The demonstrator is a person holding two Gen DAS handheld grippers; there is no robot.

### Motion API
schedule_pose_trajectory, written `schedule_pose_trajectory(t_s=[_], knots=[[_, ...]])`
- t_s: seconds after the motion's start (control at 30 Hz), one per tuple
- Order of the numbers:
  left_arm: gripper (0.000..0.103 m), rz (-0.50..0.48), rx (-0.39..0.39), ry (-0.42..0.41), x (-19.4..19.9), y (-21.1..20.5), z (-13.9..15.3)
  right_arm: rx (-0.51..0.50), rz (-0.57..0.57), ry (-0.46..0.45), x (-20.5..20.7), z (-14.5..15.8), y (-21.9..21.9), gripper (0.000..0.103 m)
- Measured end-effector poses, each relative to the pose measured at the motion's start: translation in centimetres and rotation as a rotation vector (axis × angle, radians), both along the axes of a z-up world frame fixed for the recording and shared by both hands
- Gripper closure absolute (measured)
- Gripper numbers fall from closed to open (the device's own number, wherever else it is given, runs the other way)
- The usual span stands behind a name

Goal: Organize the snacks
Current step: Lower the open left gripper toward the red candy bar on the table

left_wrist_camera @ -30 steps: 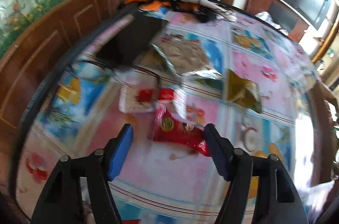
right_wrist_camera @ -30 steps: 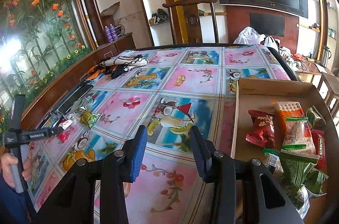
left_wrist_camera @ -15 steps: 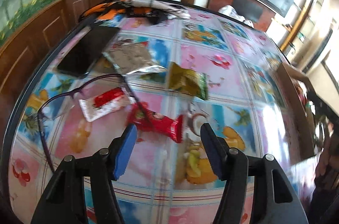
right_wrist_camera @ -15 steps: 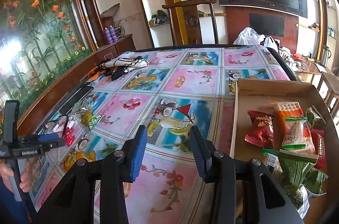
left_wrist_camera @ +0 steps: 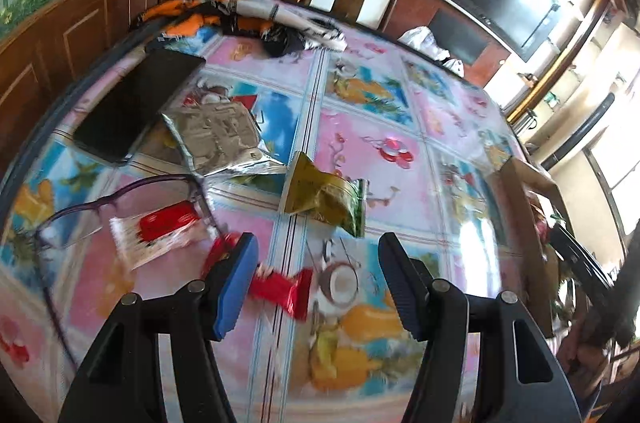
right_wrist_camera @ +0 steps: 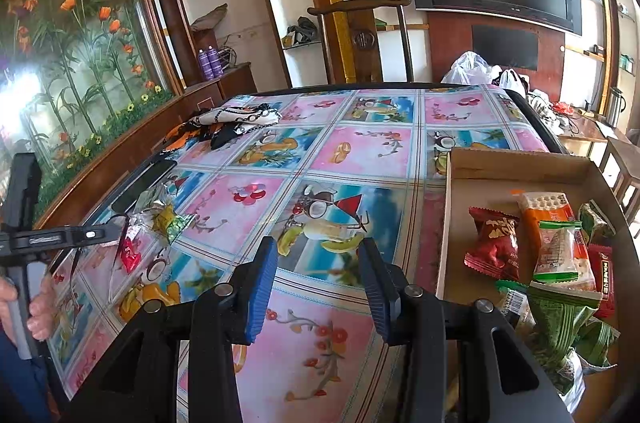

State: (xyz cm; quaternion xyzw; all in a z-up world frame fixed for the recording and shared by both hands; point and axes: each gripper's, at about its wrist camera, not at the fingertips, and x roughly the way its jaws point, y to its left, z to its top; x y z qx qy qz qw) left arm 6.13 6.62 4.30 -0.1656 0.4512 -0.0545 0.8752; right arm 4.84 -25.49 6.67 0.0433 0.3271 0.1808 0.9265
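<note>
Left gripper (left_wrist_camera: 316, 279) hovers over loose snacks, jaws half apart, gripping nothing; red crinkly wrapper (left_wrist_camera: 280, 289) lies flat on table just below blue pad, probably next pick; green-gold foil pouch (left_wrist_camera: 326, 197) and silver foil bag (left_wrist_camera: 218, 135) beyond; right gripper (right_wrist_camera: 318, 283) empty, jaws parted, waits beside cardboard box (right_wrist_camera: 516, 165) already holding several glossy packets.

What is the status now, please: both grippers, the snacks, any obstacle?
Left gripper open above red snack packet. Right gripper open, empty, beside cardboard box. Eyeglasses lie close to the loose packets.
</note>
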Motion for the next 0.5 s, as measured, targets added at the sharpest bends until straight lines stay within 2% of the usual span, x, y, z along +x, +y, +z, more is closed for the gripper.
schedule_pose_trajectory(t_s=[0.1,0.23,0.4,0.5], knots=[[0.043,0.030,0.008,0.056,1.6,0.4,-1.4,0.001,-0.001,0.004,0.0,-0.1,0.0,0.058],[0.042,0.051,0.029,0.060,0.8,1.1,-1.4,0.001,0.002,0.000,0.0,-0.1,-0.1,0.058],[0.042,0.091,0.123,0.071,-1.1,2.4,-1.4,0.002,0.004,-0.002,-0.1,0.0,0.0,0.058],[0.042,0.060,0.183,0.060,-1.8,2.7,-1.4,0.001,0.004,-0.003,-0.1,0.0,0.0,0.058]])
